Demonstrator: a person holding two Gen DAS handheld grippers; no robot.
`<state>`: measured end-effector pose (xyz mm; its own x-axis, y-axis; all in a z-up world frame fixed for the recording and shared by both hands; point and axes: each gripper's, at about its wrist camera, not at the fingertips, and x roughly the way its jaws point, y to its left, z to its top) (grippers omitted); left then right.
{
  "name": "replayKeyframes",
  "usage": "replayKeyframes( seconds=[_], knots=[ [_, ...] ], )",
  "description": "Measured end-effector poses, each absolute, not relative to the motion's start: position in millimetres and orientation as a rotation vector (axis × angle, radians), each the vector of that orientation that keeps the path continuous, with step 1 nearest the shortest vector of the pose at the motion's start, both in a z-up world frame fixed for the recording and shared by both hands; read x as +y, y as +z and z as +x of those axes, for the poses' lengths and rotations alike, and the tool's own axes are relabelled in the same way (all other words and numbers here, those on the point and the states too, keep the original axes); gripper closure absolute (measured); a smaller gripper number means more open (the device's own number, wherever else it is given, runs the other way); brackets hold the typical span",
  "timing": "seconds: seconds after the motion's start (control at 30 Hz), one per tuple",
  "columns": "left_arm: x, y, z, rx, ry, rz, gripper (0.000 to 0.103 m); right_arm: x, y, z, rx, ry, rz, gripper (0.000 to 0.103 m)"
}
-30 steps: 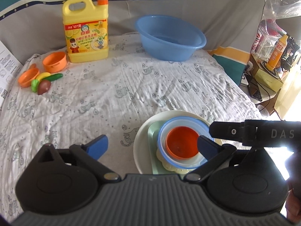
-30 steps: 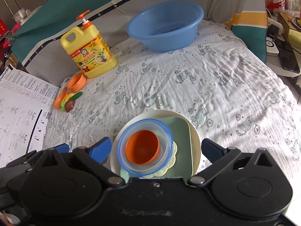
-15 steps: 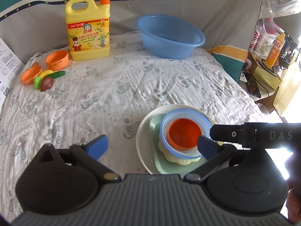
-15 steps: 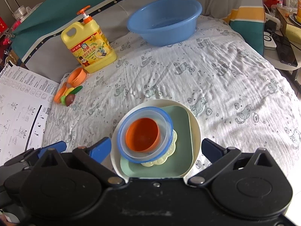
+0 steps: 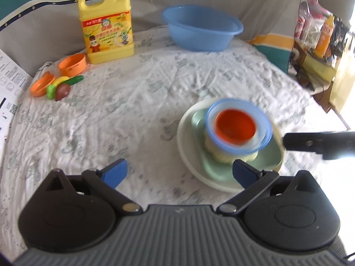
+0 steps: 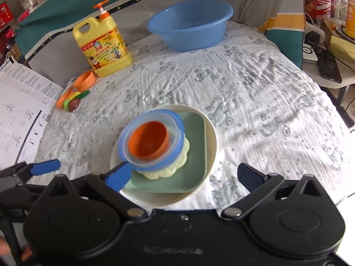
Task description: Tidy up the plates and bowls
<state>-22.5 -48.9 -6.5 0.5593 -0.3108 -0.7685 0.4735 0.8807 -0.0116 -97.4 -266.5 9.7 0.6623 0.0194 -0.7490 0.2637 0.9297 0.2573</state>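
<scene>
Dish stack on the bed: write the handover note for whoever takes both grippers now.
Left gripper: open, empty, short of the stack.
Right gripper: open, empty, near side of the stack.
Stack: white plate at bottom, green square plate, yellow scalloped dish, blue-rimmed clear bowl, orange bowl on top.
Done: these five nested.
Left: possibly the small orange dishes by the detergent jug.

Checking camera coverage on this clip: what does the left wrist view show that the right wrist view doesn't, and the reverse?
Left wrist only: the right gripper's dark finger entering from the right edge.

Right wrist only: the left gripper's blue finger at the left edge, and a dark tablet-like device on a side table.

Both: the stacked dishes on the round cream plate, topped by the orange bowl, plus the blue basin and yellow detergent jug.
</scene>
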Motion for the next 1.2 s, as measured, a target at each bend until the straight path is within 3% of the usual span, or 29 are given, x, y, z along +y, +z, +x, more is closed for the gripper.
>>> replayKeyframes(
  seconds=[0.37,1.2],
  knots=[
    [-9.7,-20.1,-36.5,0.827,-0.399,0.146,0.0,-248.9,-4.6,-126.9,0.798,-0.149,0.209,0.0],
    [-39.6,-41.3,-42.1,0.902,-0.466,0.218,0.0,-256.8,-31.7,-122.5,0.865,-0.154,0.279,0.0]
  ],
)
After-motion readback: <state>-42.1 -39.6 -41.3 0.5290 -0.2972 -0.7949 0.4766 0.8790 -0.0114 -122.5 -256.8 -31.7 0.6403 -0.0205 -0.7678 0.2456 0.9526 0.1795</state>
